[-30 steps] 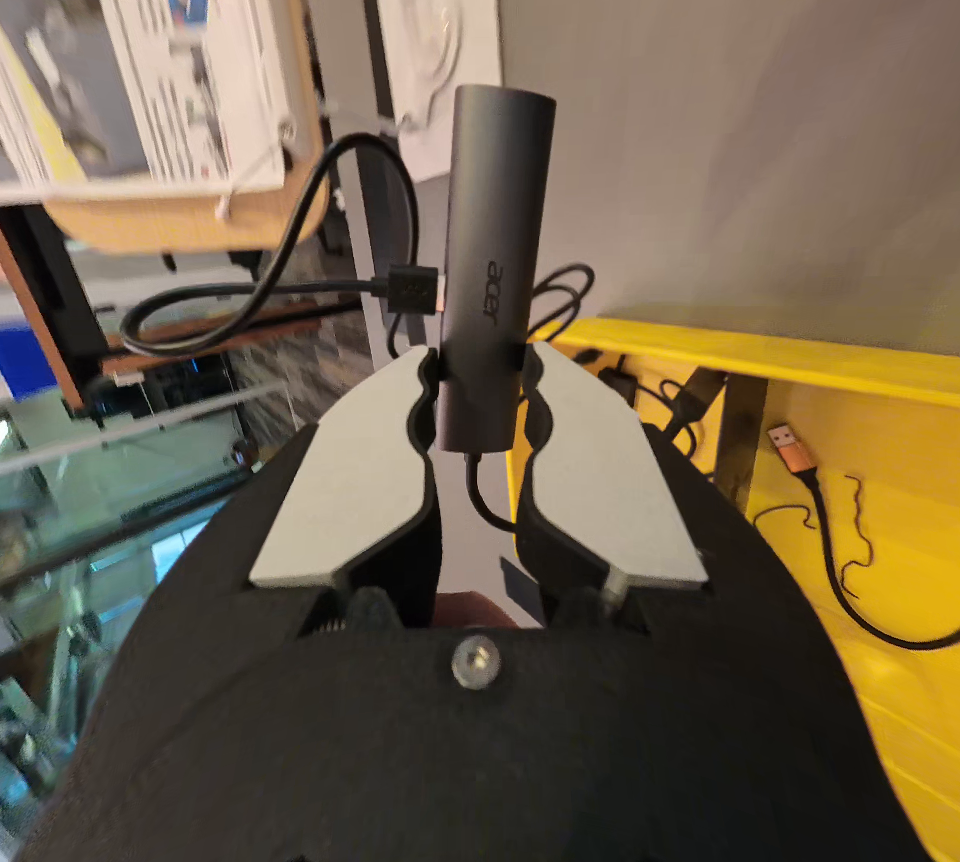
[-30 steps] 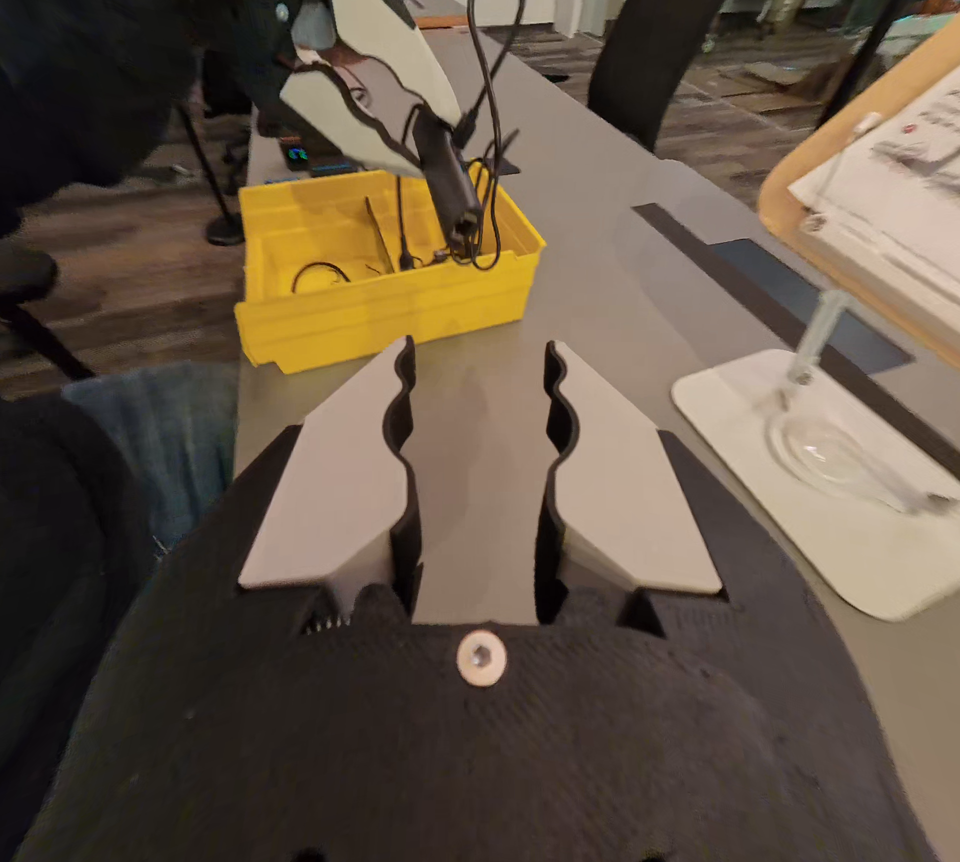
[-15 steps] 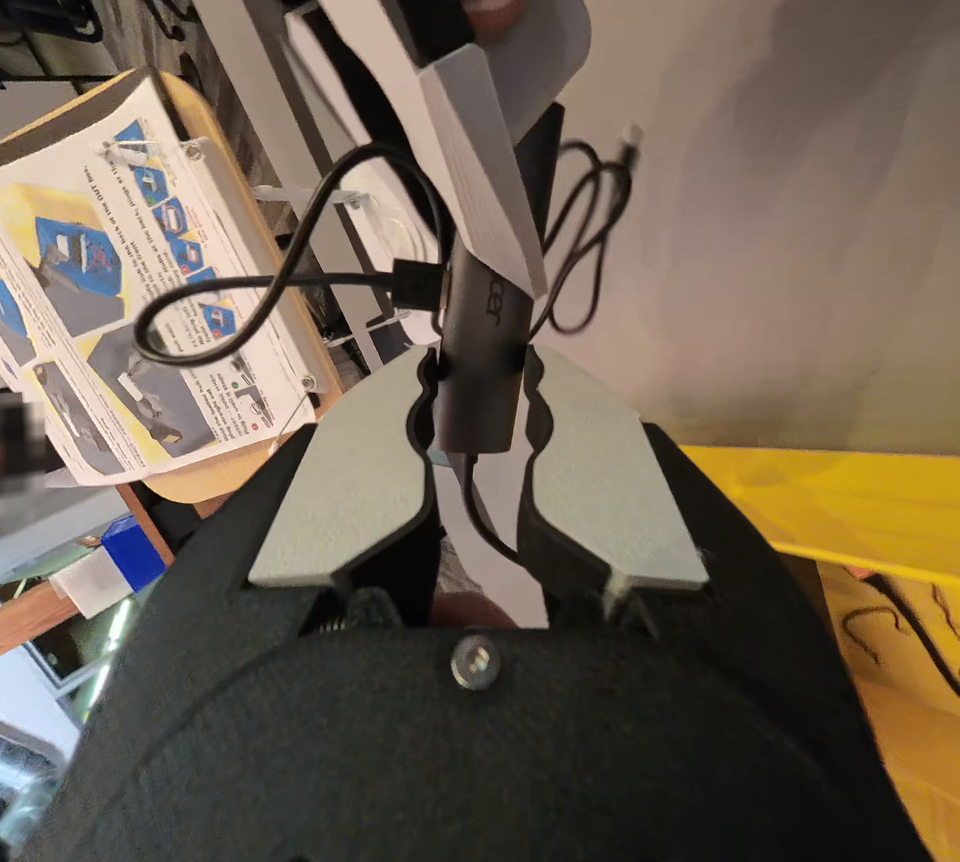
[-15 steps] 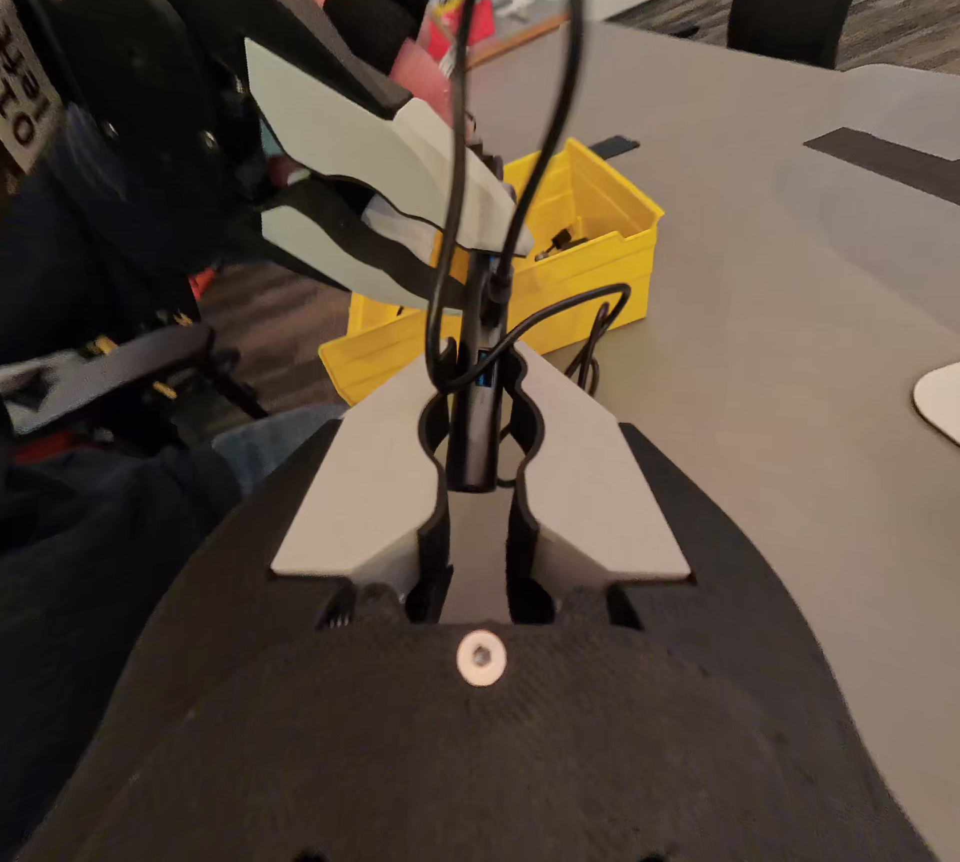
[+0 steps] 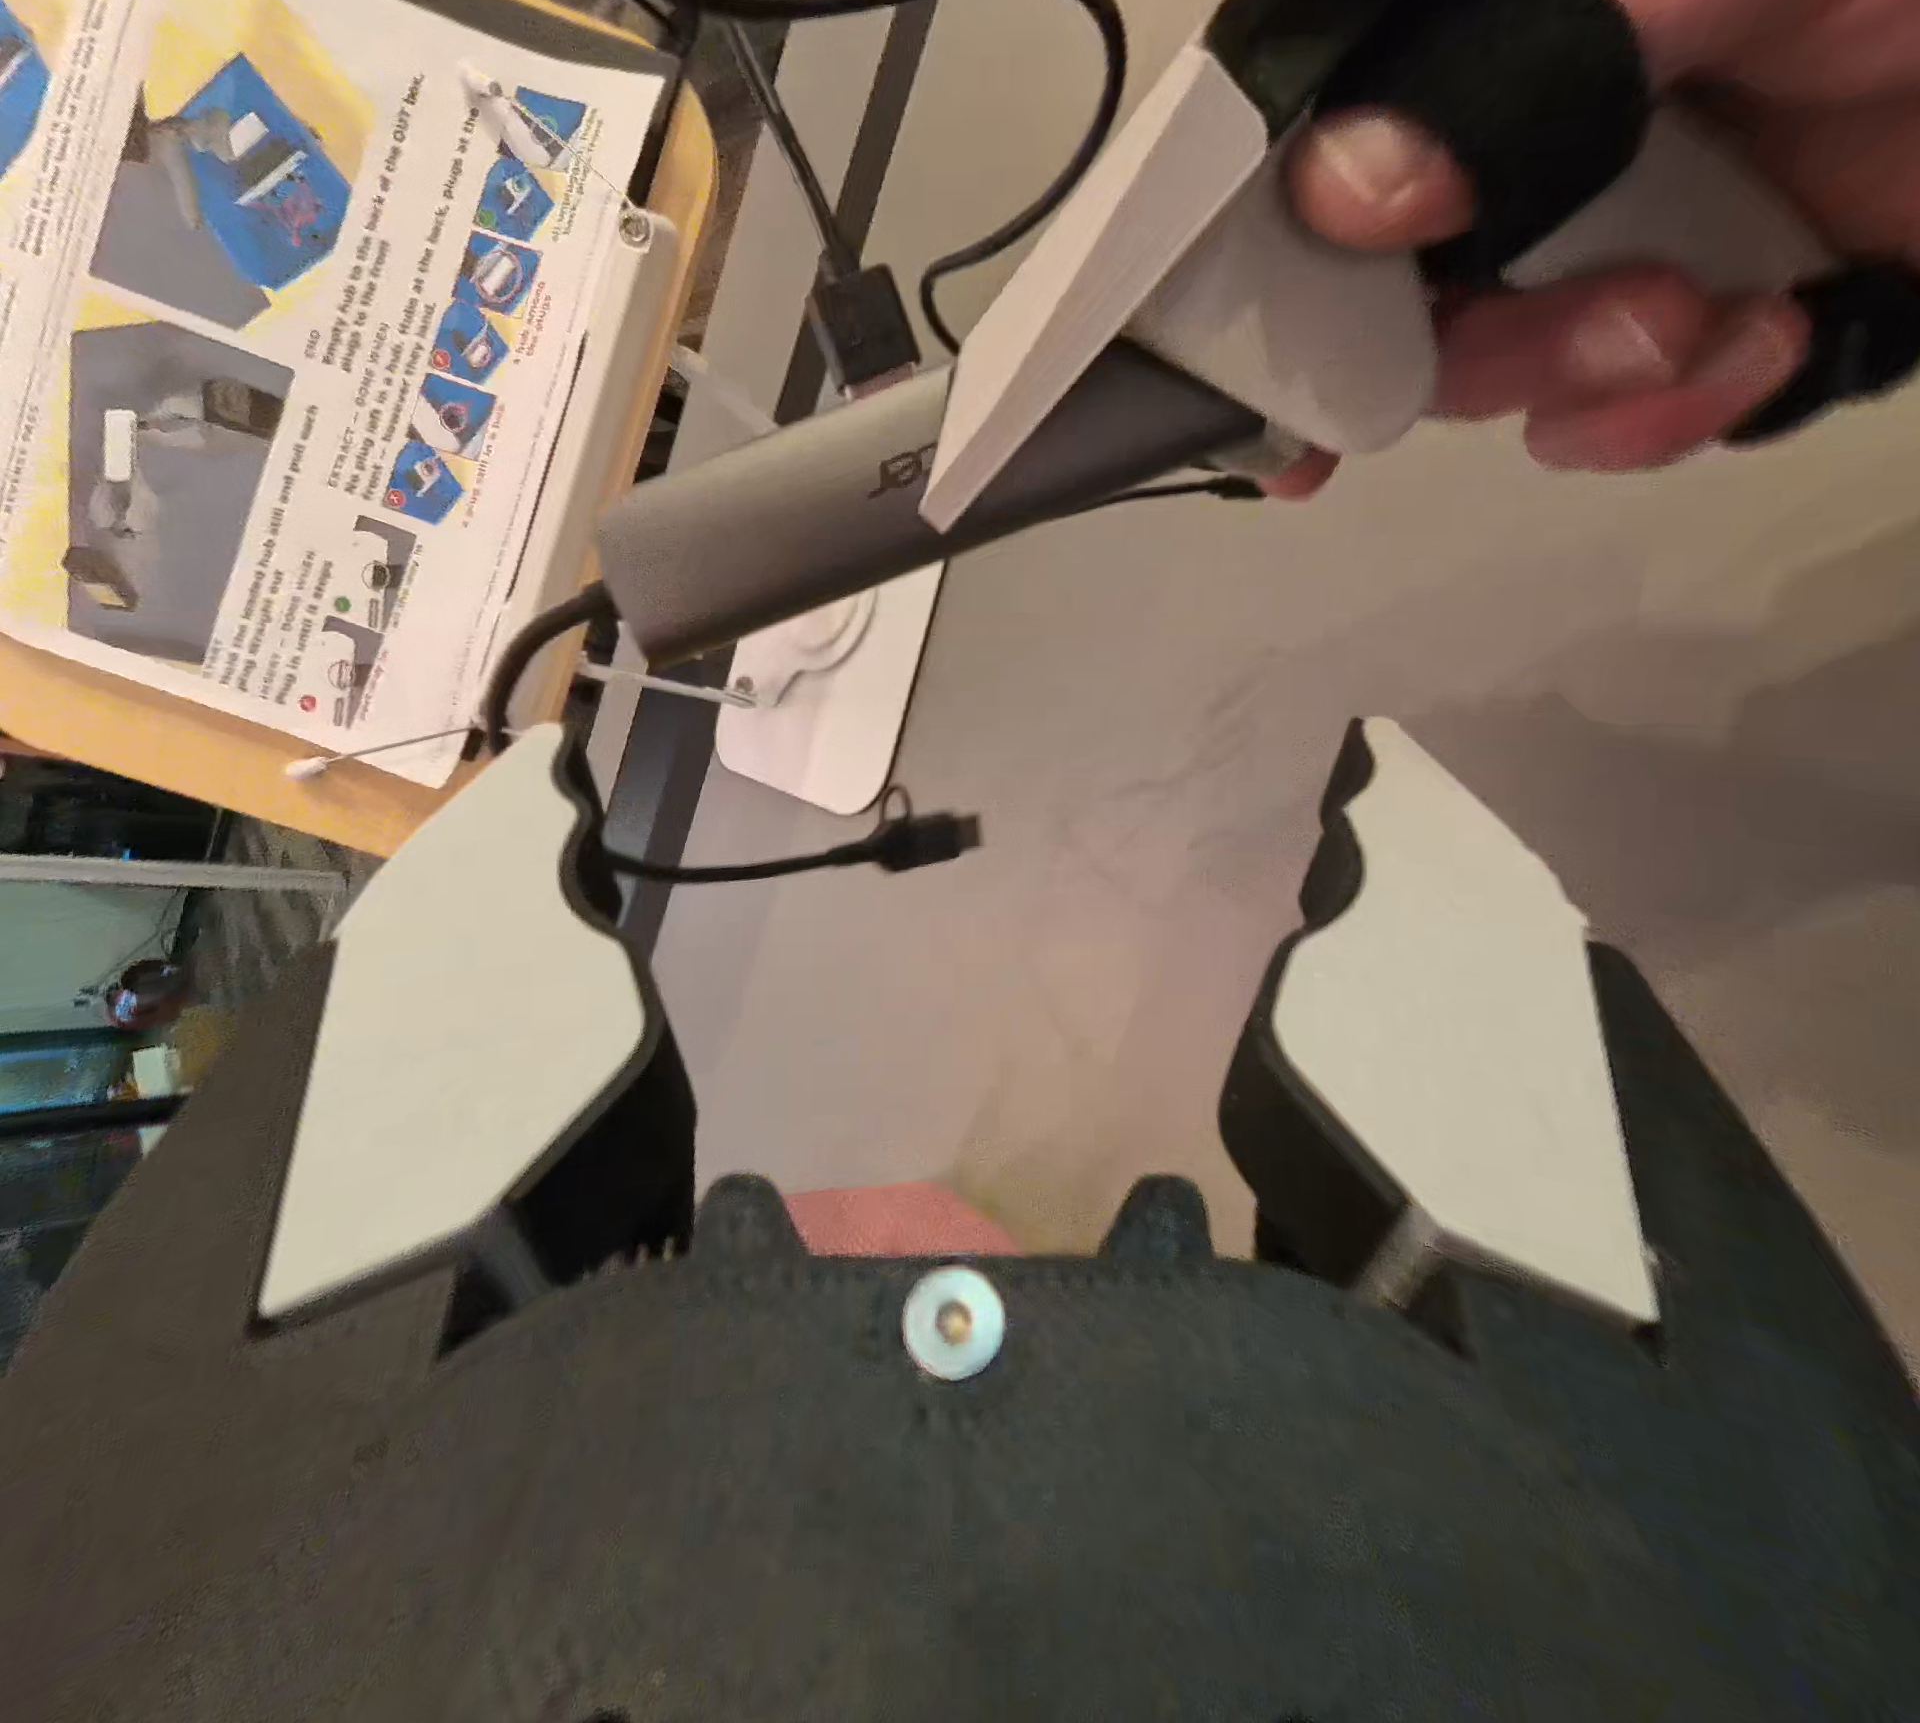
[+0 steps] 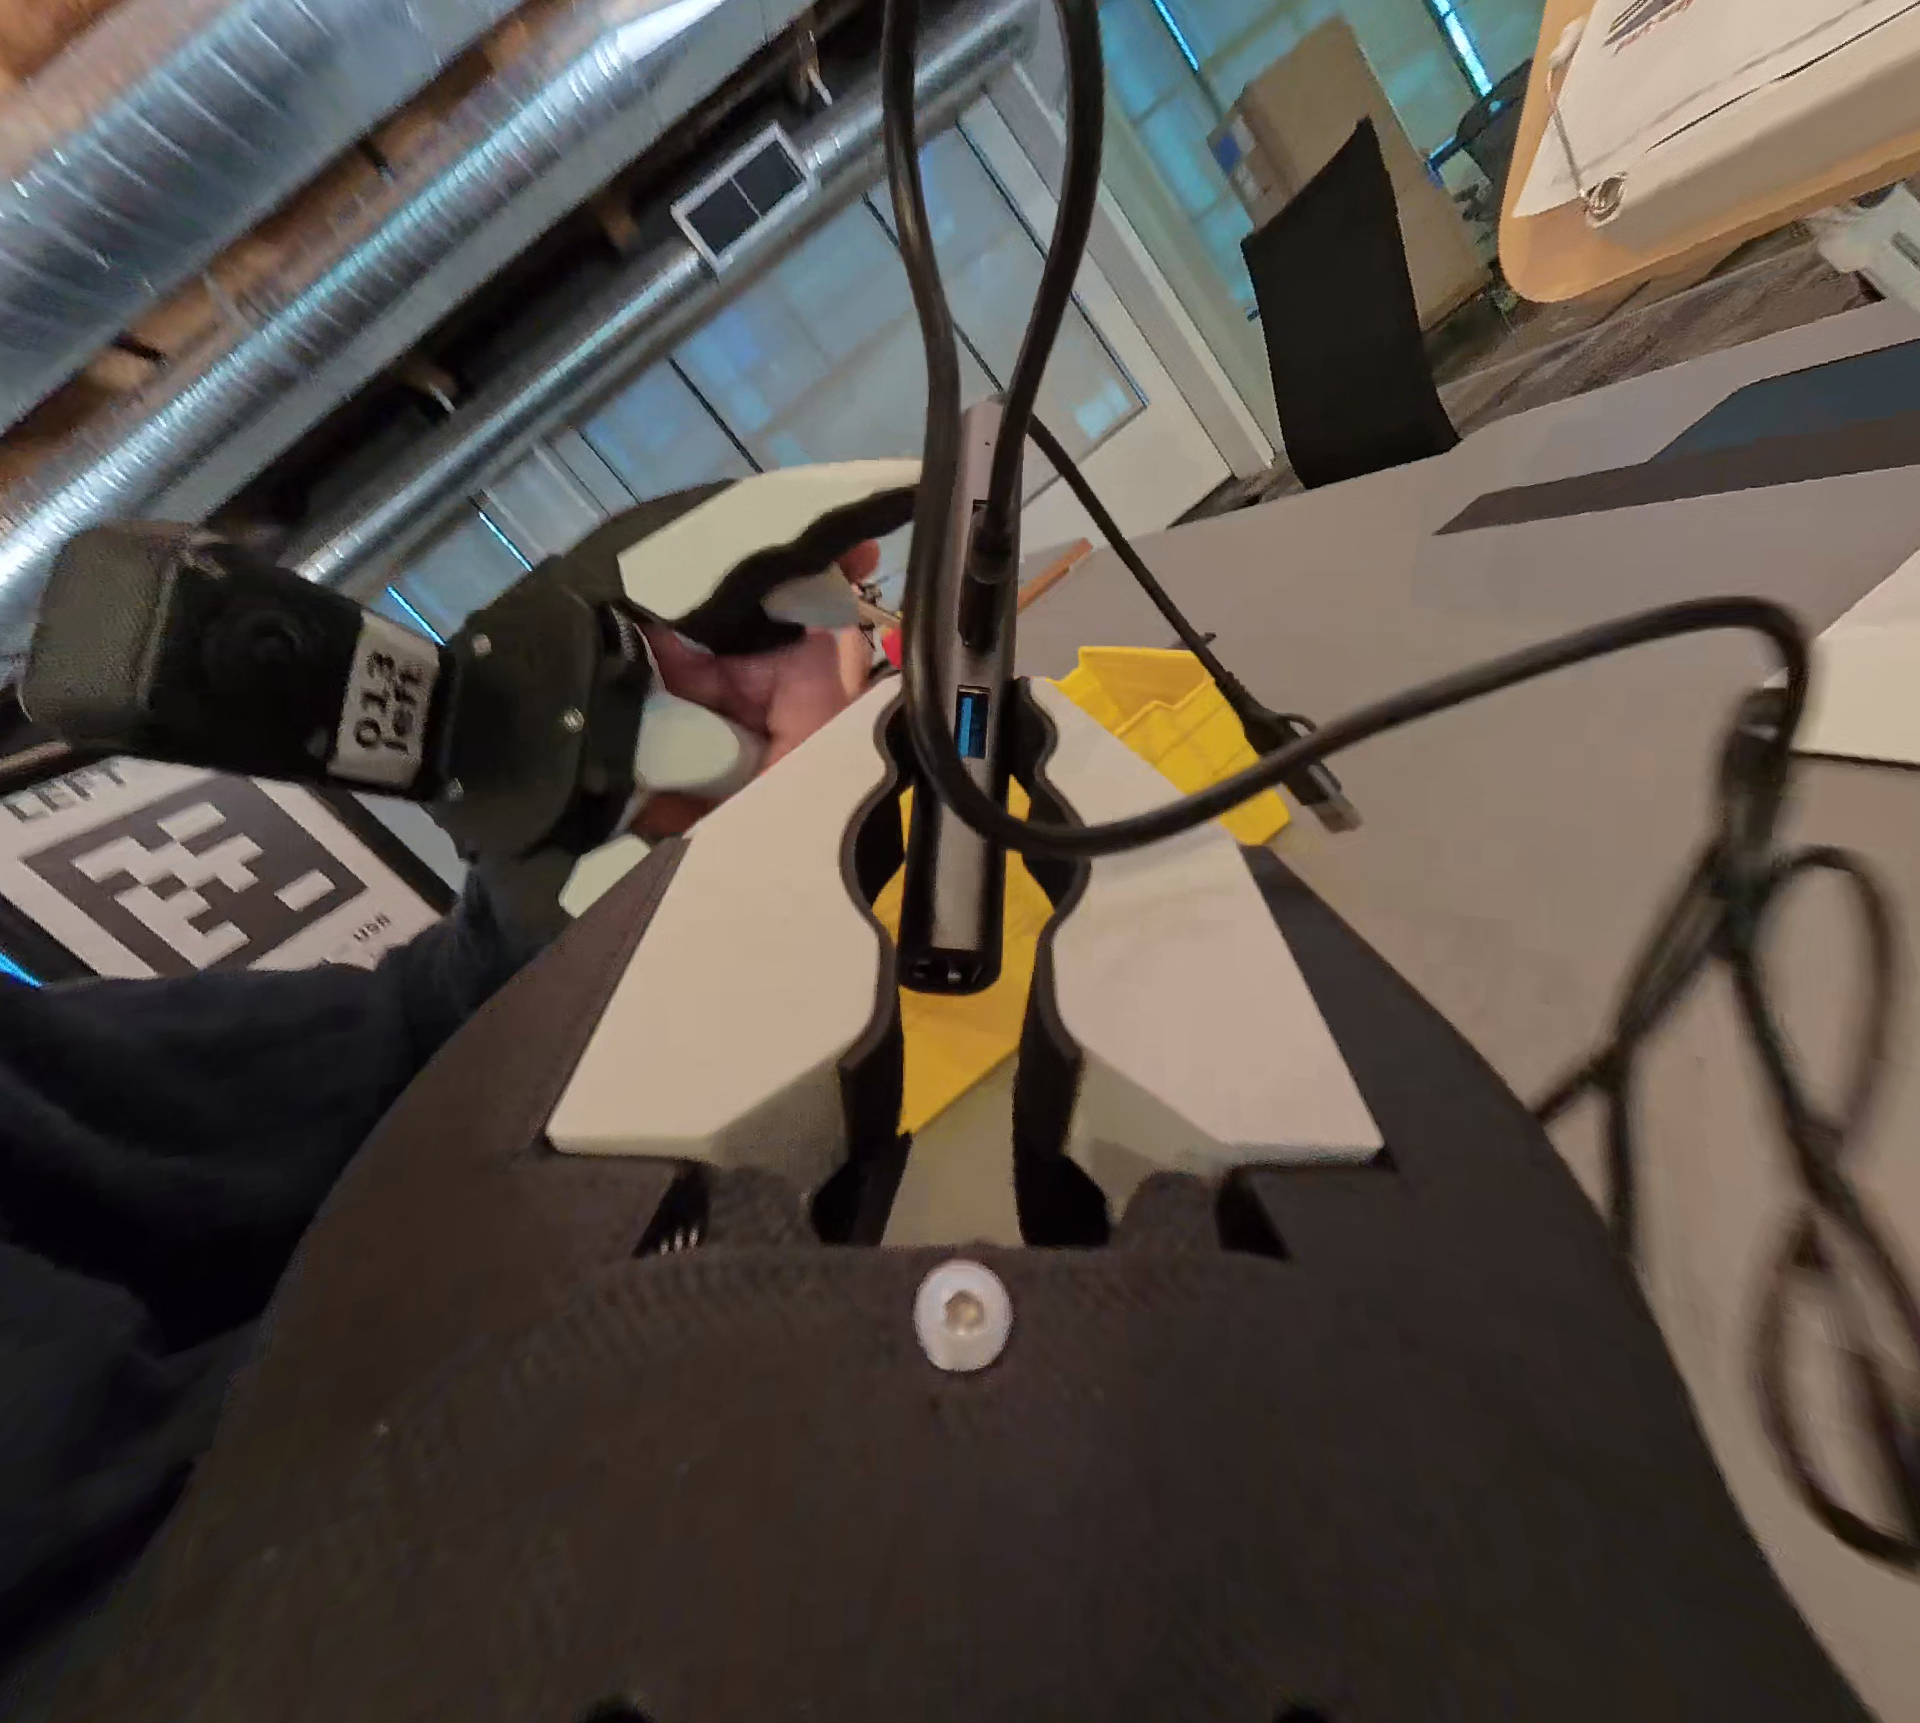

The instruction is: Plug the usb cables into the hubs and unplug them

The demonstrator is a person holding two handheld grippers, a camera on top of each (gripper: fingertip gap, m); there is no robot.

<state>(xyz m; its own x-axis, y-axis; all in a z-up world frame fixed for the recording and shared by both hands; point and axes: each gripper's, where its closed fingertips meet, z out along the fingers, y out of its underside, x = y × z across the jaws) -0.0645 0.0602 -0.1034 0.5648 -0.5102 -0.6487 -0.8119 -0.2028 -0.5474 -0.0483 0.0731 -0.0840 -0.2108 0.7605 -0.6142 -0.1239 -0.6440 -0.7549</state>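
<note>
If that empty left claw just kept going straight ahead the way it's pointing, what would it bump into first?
Probably the grey tabletop: the left gripper is open and aims down at bare table. The loose cable plug lies just left of that line, and the hub in the right gripper seems farther ahead, though depth is unclear.

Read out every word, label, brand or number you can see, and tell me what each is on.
I won't repeat writing; here is where it stands.
Instruction sheet on the wooden board: printed text, blurred.
Grey USB hub: brand mark, partly hidden by the right hand-held gripper.
Left hand-held gripper: small white label, plus a coded tag.
</note>
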